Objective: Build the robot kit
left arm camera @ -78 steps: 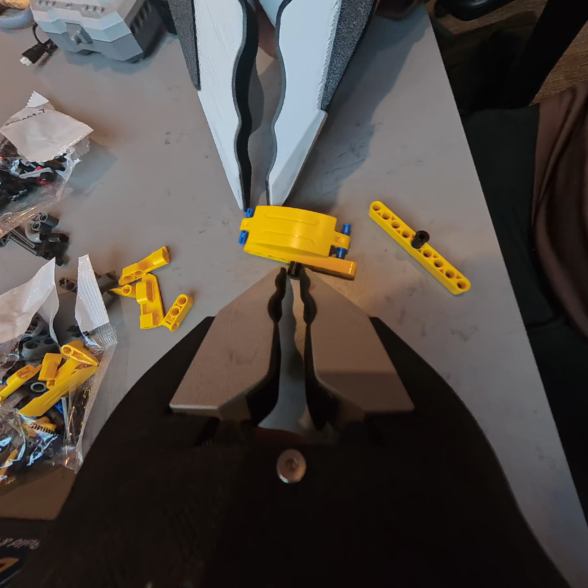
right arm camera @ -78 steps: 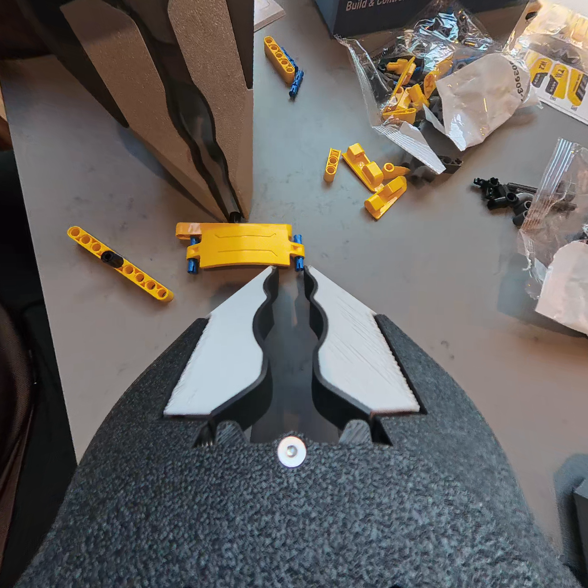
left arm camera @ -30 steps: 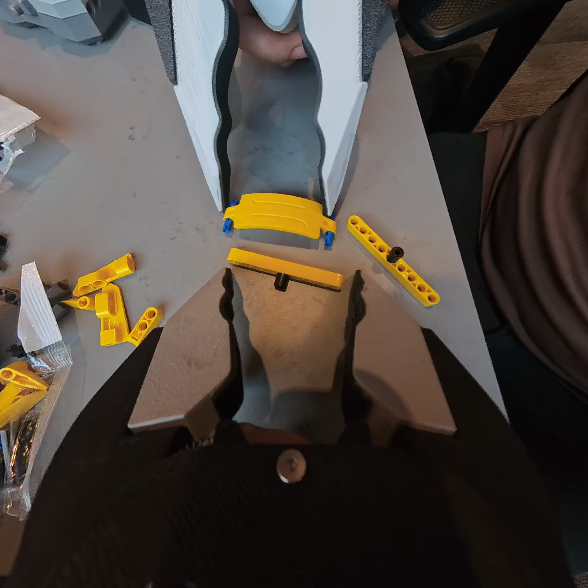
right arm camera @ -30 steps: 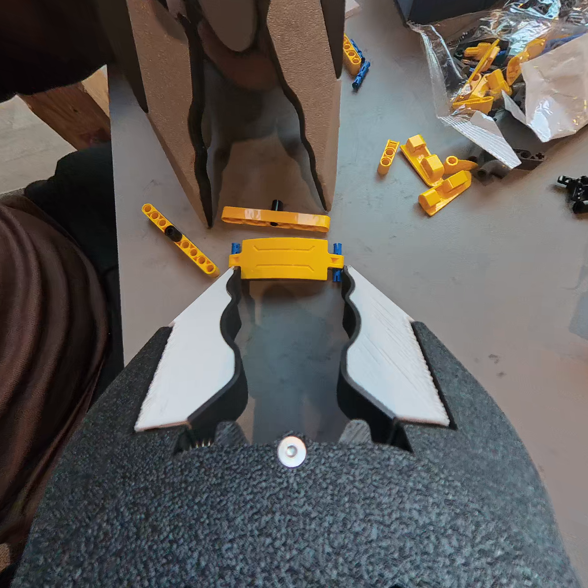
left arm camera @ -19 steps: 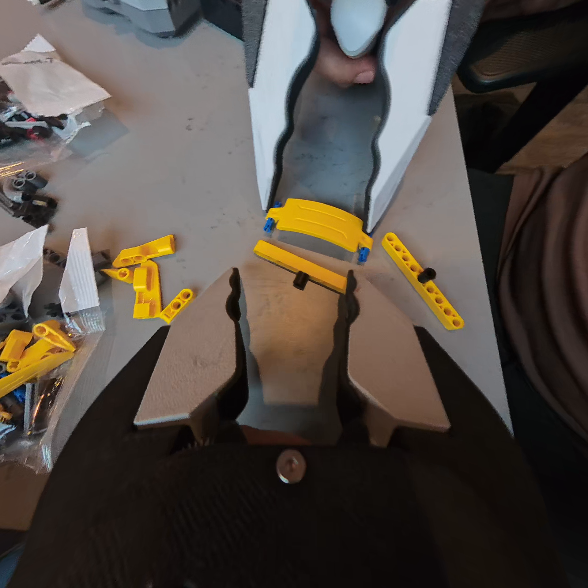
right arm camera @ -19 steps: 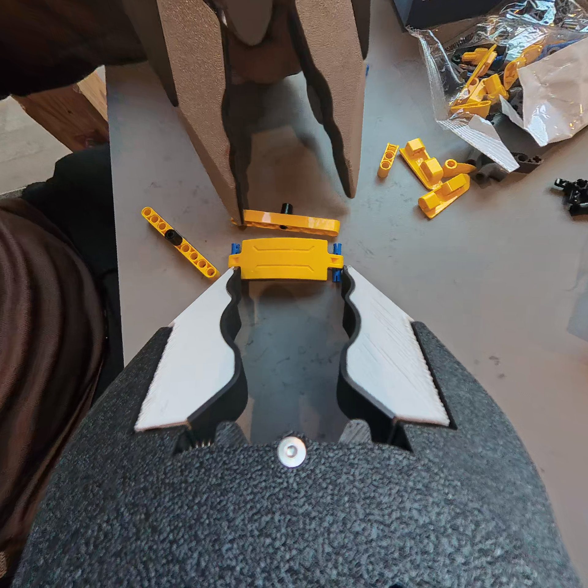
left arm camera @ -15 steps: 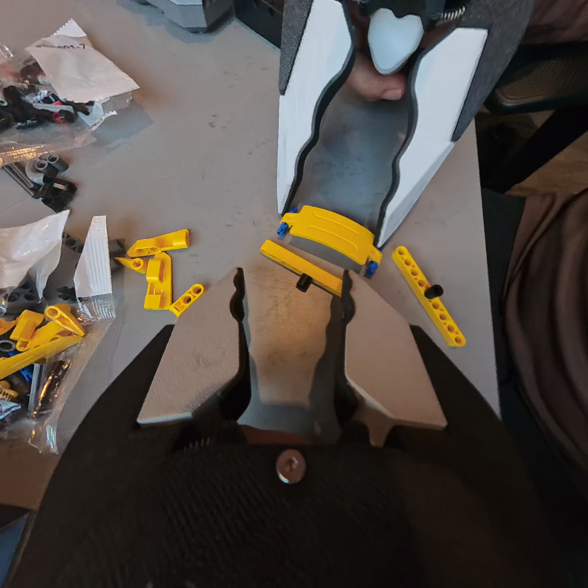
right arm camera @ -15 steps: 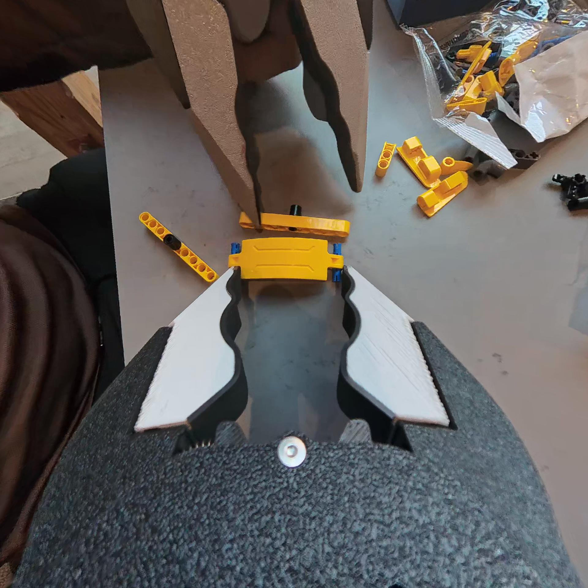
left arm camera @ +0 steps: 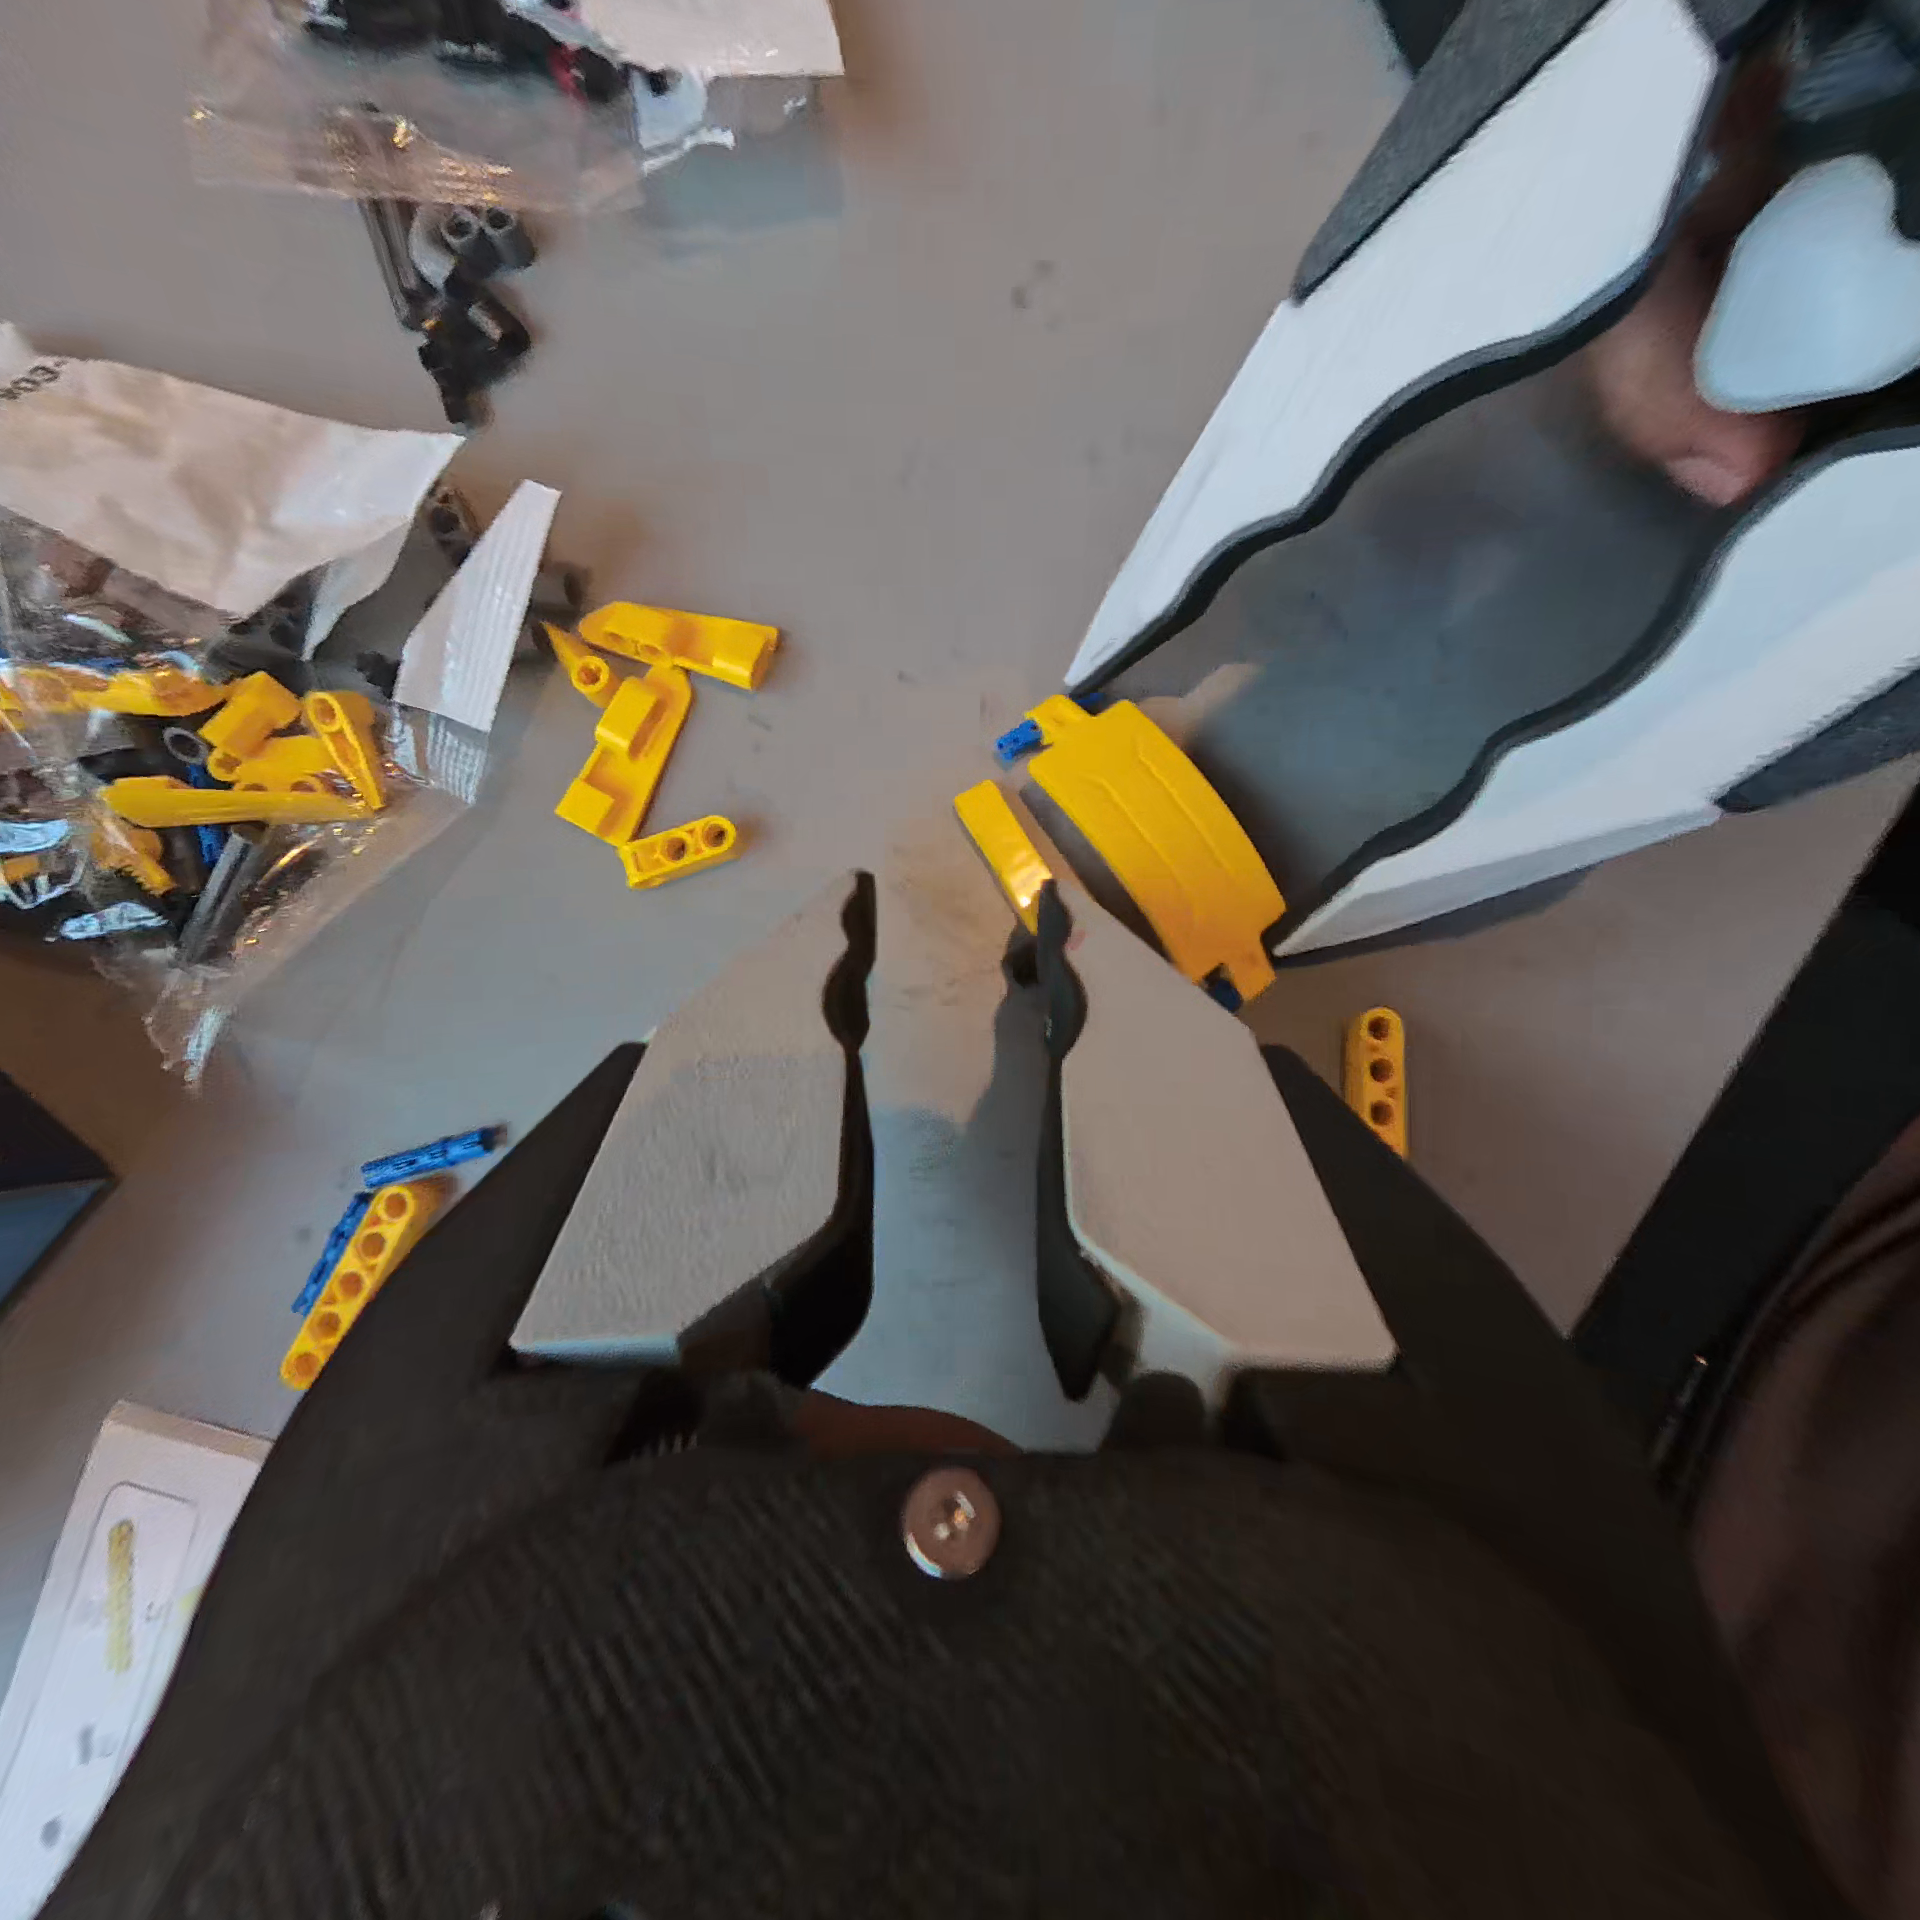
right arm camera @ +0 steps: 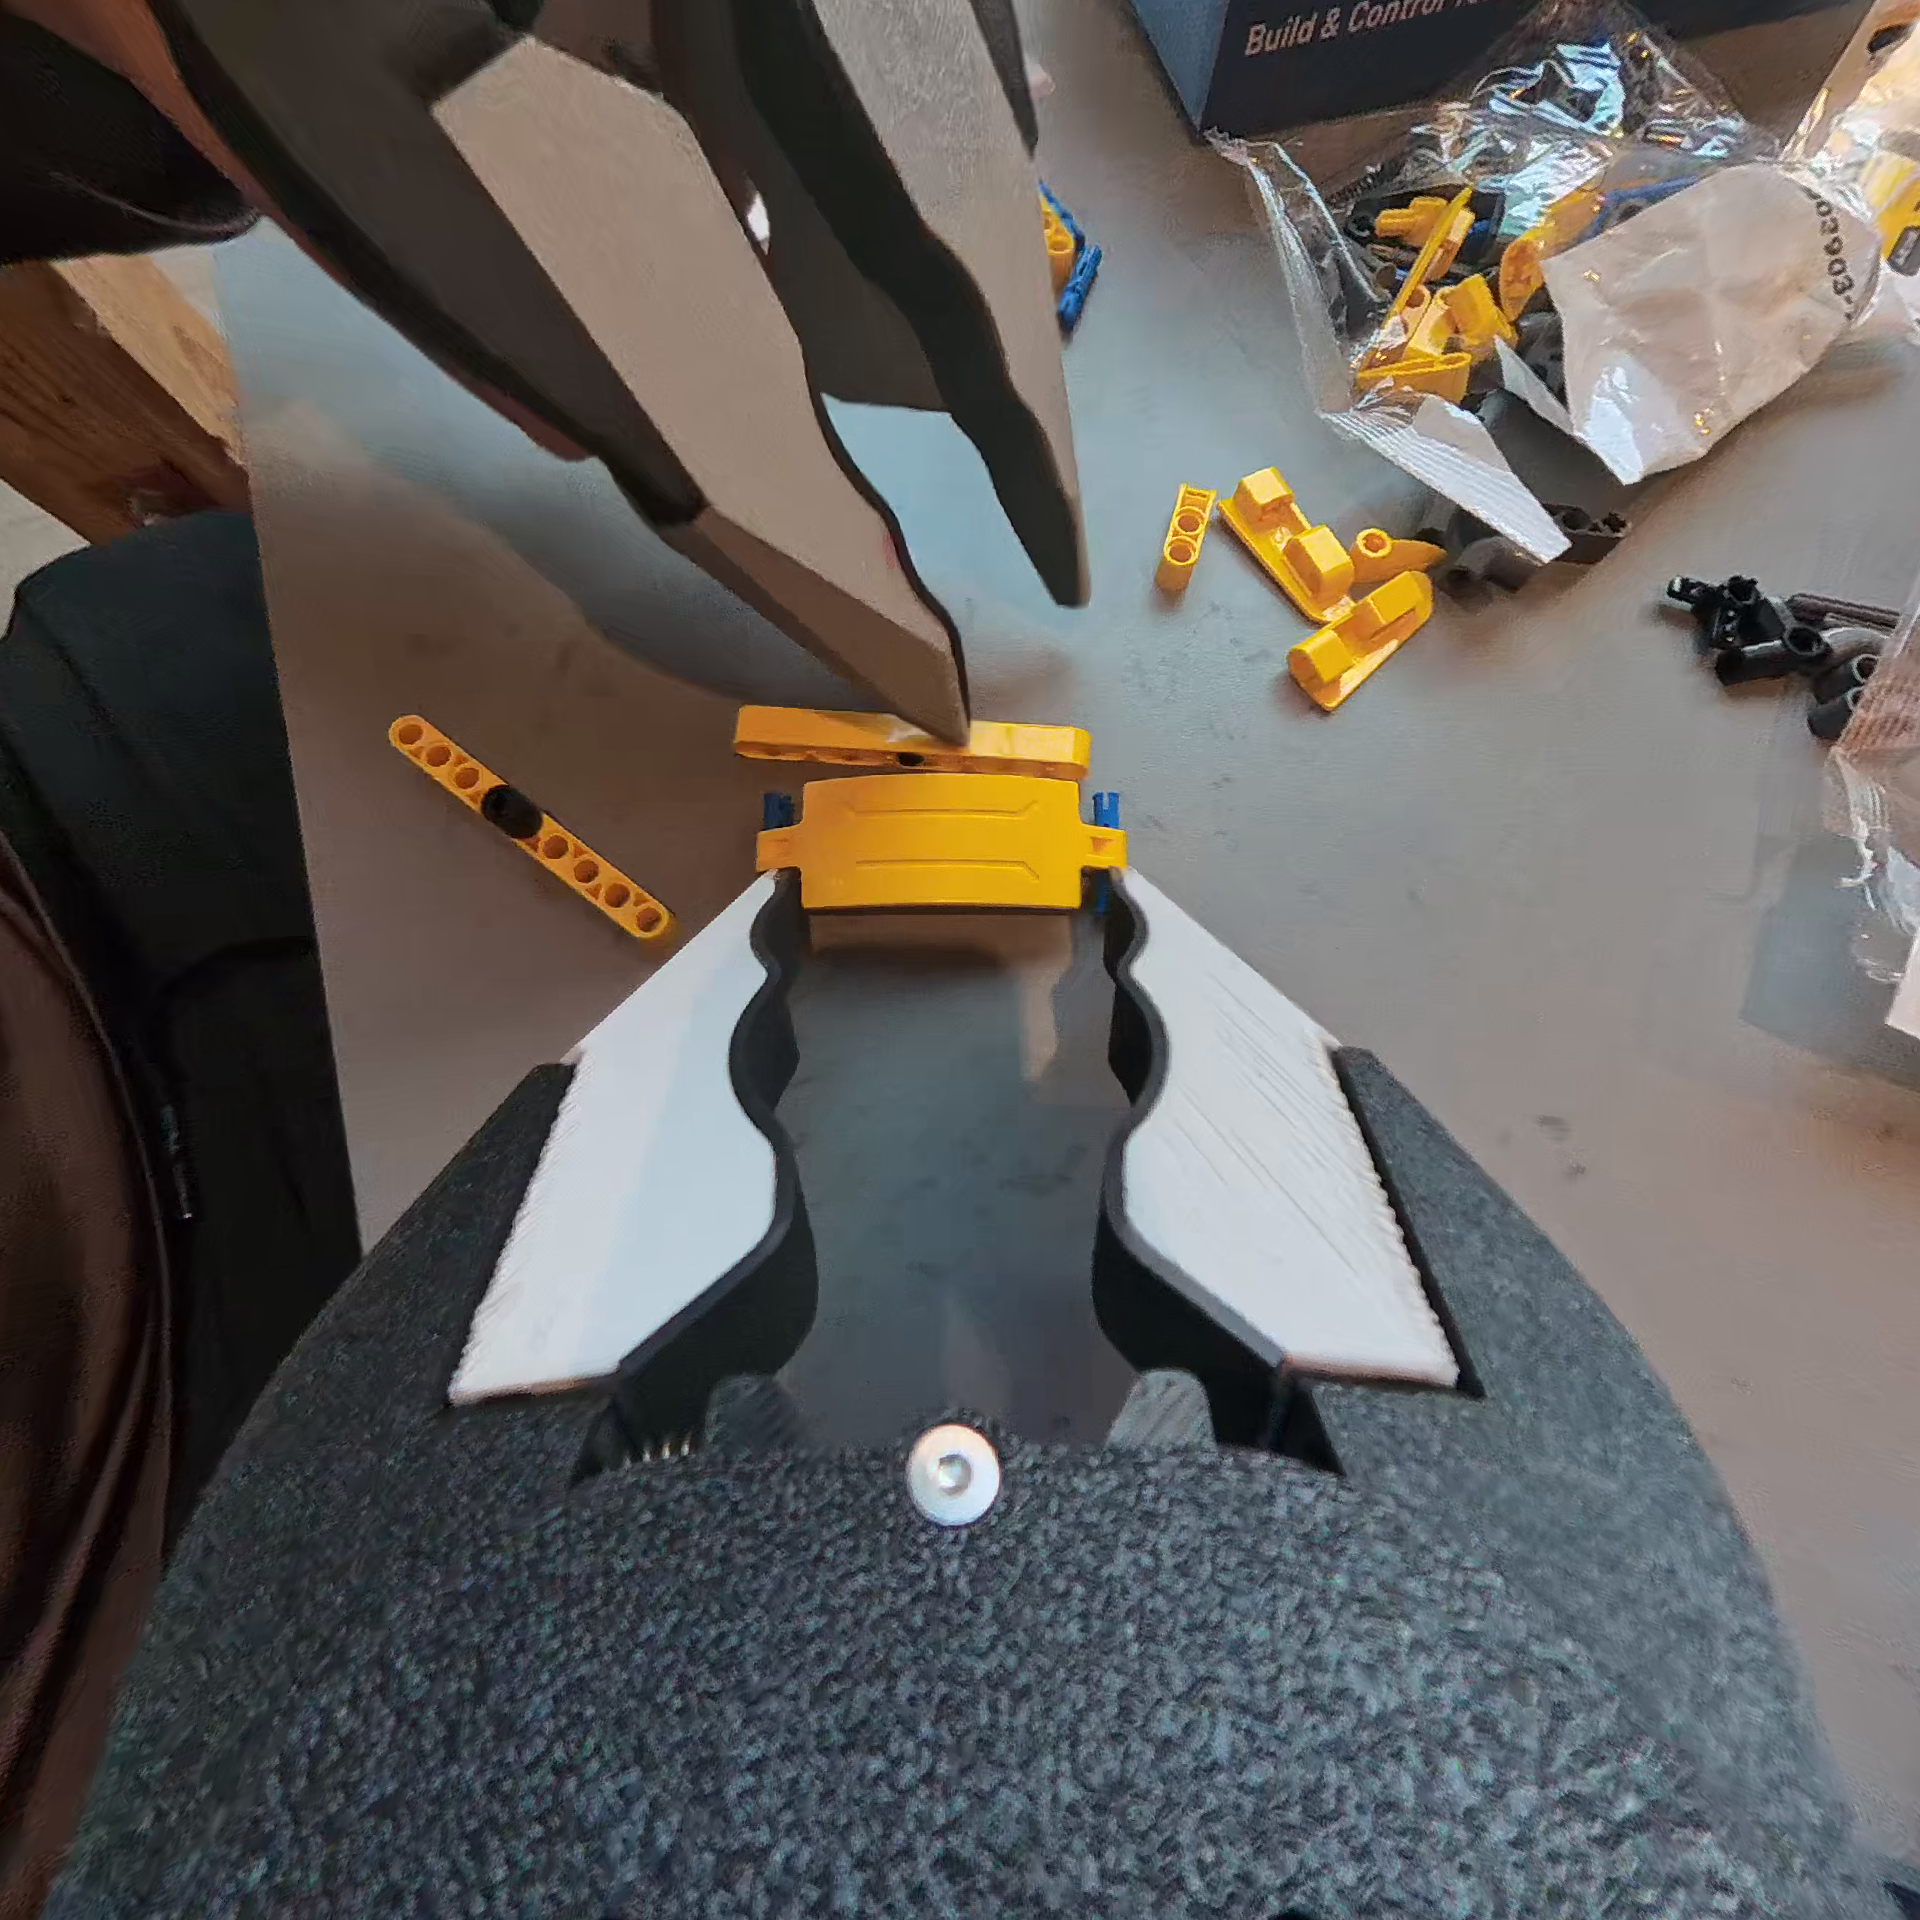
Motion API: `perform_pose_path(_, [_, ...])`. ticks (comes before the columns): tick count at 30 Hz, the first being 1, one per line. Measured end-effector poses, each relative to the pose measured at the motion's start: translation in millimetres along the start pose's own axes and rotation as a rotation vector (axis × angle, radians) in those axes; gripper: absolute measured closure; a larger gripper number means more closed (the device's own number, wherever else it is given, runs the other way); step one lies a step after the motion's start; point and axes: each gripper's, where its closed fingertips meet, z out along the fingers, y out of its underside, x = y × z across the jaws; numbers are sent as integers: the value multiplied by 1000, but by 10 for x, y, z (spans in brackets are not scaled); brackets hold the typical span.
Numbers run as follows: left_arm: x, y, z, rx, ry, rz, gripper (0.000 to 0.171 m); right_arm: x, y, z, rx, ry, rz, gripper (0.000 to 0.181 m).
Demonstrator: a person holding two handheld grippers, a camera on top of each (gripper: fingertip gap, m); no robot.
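Left tongs are spread apart in the left wrist view, nothing between the grey fingers. We see one tip sitting right over the flat yellow beam, looks like touching it, though we can't be sure from here. Just past that beam lies the curved yellow panel with blue pins, and the white right tongs straddle it, tips at both of its ends. Toward the desk's left edge there's a small cluster of loose yellow pieces beside a torn plastic bag of parts. A short yellow beam with blue pins lies near the desk's near-left side, next to a white card. Another holed yellow beam peeks out by the right edge.

Over in the right wrist view, our right tongs are wide apart with the curved panel right at the tips, ends close to or touching both fingers; not lifted, it sits on the grey desk. Left tongs come down from the far side, parted, one tip pressing on the flat beam lying just behind the panel. The long holed beam with a black pin lies near the desk's left edge. Loose yellow bits, black connectors and the bags sit toward the far right corner.
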Motion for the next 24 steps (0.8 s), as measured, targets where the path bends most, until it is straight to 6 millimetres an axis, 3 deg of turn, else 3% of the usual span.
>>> perform_pose_path(3, [117, 84, 40, -56, 20, 28, 144, -11, 4, 2, -2, 4, 23, 123])
perform_pose_path(8, [124, 57, 59, -40, 3, 21, 165, -54, 8, -1, -4, 18, 43, 122])
perform_pose_path(16, [18, 19, 86, -22, 3, -51, 167, -103, -3, -5, 1, 6, 62, 122])
perform_pose_path(24, [65, 3, 87, 6, 58, -94, 167, -45, -23, 27, 0, 56, 98, 123])
